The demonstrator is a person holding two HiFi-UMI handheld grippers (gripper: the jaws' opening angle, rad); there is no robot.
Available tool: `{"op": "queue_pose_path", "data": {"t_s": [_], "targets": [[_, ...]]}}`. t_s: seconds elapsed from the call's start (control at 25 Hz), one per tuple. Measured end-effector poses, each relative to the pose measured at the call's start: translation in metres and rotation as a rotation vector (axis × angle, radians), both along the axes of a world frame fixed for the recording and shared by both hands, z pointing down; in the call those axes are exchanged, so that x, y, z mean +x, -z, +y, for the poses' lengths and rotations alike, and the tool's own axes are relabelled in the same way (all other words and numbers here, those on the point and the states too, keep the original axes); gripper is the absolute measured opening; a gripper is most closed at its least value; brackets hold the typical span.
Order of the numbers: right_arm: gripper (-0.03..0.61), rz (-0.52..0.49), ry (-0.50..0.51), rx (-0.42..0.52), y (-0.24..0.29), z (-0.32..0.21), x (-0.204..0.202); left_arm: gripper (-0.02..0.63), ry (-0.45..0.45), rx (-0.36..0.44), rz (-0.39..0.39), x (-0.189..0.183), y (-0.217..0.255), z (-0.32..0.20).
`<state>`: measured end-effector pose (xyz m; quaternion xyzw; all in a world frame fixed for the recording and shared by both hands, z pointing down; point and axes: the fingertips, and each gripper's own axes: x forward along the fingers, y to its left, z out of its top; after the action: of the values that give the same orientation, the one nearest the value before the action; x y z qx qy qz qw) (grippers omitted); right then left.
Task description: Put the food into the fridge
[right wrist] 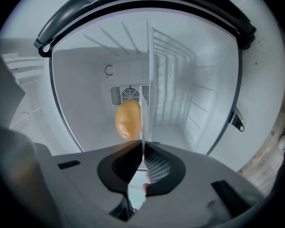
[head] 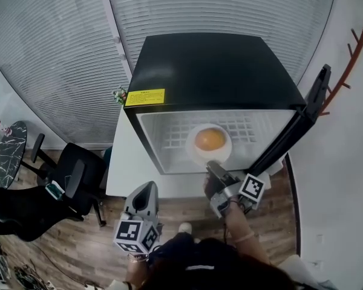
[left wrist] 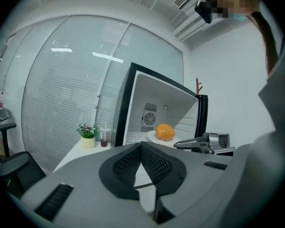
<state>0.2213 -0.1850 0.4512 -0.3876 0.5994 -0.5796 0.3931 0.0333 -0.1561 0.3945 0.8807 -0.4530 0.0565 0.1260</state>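
The black mini fridge point(head: 212, 65) stands open, its door point(head: 302, 119) swung to the right. Inside, a white plate point(head: 192, 153) carrying a round orange food item point(head: 210, 139) lies over the wire shelf. My right gripper point(head: 213, 169) reaches in at the fridge's front edge, shut on the plate's near rim. In the right gripper view the plate point(right wrist: 142, 137) shows edge-on between the jaws of the right gripper point(right wrist: 143, 148), the food point(right wrist: 128, 119) just beyond. My left gripper point(head: 146, 192) hangs lower left of the fridge opening, shut and empty; its view shows the food point(left wrist: 165, 131).
The fridge sits on a white table point(head: 124, 162) beside window blinds. A small potted plant point(left wrist: 88, 134) and a cup point(left wrist: 103, 140) stand on the table left of the fridge. Black office chairs point(head: 72, 180) are on the wood floor to the left. A white wall is at the right.
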Motion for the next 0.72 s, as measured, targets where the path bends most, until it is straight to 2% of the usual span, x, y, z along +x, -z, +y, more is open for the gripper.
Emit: {"op": "queue_pose_path", "data": {"t_s": [0.72], "targets": [[0.012, -0.056, -0.031, -0.035, -0.001, -0.029, 0.010, -0.005, 0.008, -0.010, 0.013, 0.002, -0.003, -0.027]]}}
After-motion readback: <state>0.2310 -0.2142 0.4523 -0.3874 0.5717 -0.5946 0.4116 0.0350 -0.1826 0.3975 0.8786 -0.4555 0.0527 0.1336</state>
